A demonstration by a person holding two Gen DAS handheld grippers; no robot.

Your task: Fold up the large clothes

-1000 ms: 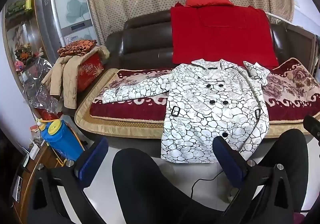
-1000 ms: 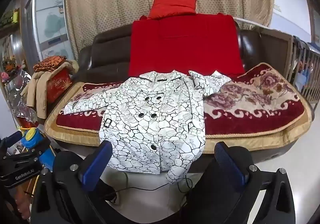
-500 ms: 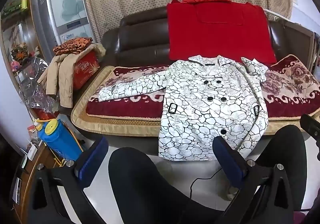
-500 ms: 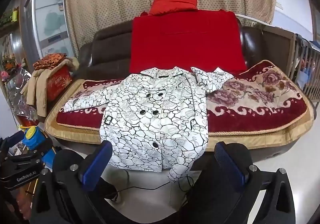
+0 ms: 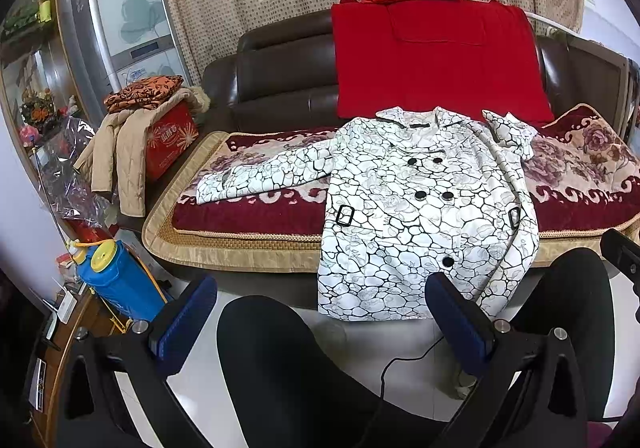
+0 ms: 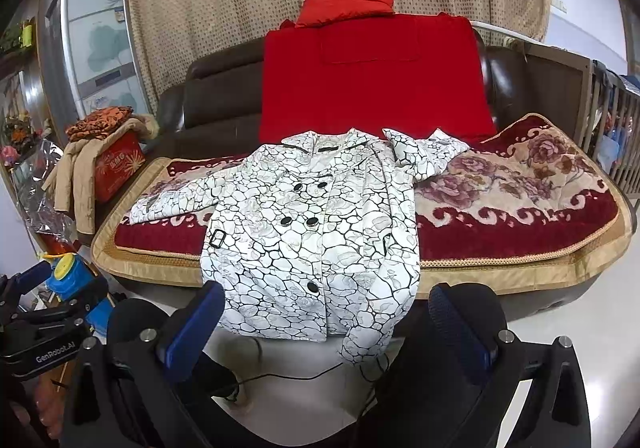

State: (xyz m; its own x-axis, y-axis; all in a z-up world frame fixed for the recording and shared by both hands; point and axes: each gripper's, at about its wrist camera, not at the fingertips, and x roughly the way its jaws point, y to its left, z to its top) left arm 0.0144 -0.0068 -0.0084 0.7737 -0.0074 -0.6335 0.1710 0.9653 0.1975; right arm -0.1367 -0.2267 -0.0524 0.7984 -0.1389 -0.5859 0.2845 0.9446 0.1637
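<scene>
left wrist view: the left gripper [image 5: 320, 312] hangs with its jaws spread wide and nothing between them, low over the person's dark-trousered knees [image 5: 296, 360]; the white coat [image 5: 420, 215] lies face up, buttoned, ahead and off to the right, on the patterned sofa cover [image 5: 580, 175], collar toward the backrest and hem draped over the seat's front edge, so its long axis runs away from the claw; one sleeve [image 5: 260, 179] stretches flat out to the left, well apart from both claws, and this arm looks the nearer to it

right wrist view: the right gripper [image 6: 326, 320] is likewise spread and empty; the coat [image 6: 312, 232] sits nearly dead ahead, its hanging hem just beyond the fingertips; the other sleeve [image 6: 424, 155] is bunched up by the collar on the right, the right arm's side; folding seems not yet begun, and the outstretched sleeve is probably first
</scene>
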